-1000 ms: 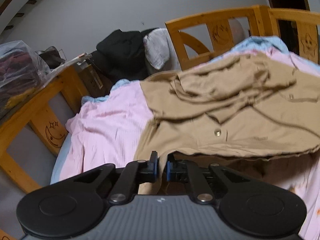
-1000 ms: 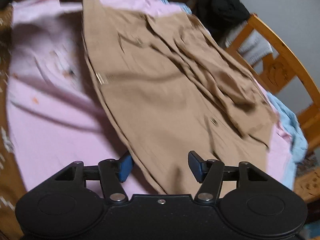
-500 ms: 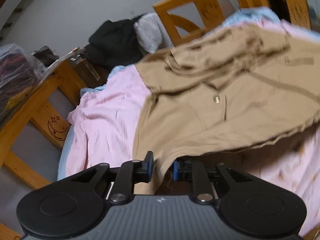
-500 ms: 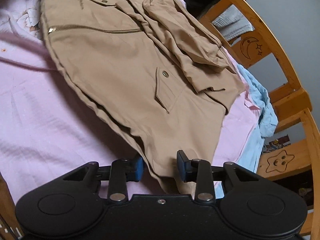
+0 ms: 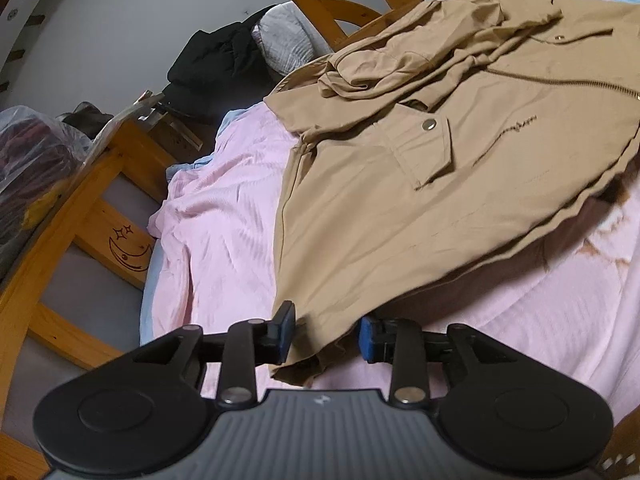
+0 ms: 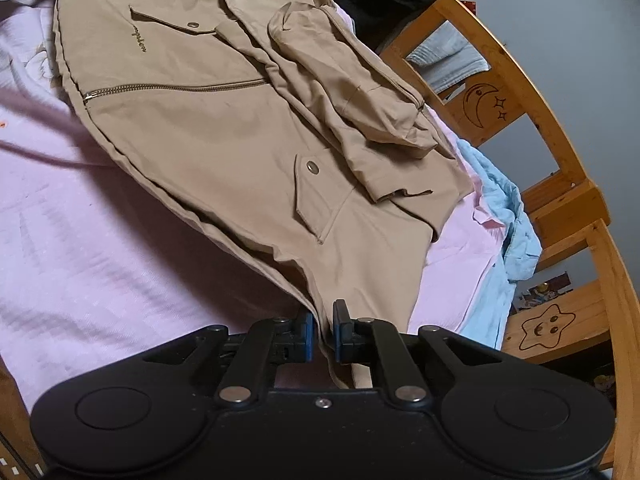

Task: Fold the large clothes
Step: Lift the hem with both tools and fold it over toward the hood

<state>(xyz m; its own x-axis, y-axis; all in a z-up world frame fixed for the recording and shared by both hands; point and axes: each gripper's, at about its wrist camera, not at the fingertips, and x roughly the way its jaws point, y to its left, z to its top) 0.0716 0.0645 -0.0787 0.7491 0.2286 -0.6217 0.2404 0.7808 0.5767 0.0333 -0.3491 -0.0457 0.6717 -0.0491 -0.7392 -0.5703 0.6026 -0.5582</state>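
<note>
— What was over on the left of the left wrist view?

— A wooden bed rail (image 5: 100, 184) with a moon carved in it, running down the left edge, then the pink sheet (image 5: 224, 208) in the middle. The tan jacket (image 5: 420, 184) filled the upper right, front up, its zip running toward the right edge.

— And the left gripper (image 5: 326, 332)?

— At bottom centre. Its jaws had just been opening; a hem corner of the jacket lay between them, but the pads stood apart and did not press on it.

— In the right wrist view?

— The same sheet at the left, the jacket (image 6: 240, 140) sprawled from upper left to the centre, a sleeve folded across its chest, a blue blanket (image 6: 508, 232) and the rail at the right. The right gripper (image 6: 322, 336), bottom centre, had just been closing, and its pads pinched the other hem corner.

— How far along was the folding?

— Early, I judged. The sleeve looked tucked in, yet the body lay unfolded, so the main folds remained.
</note>
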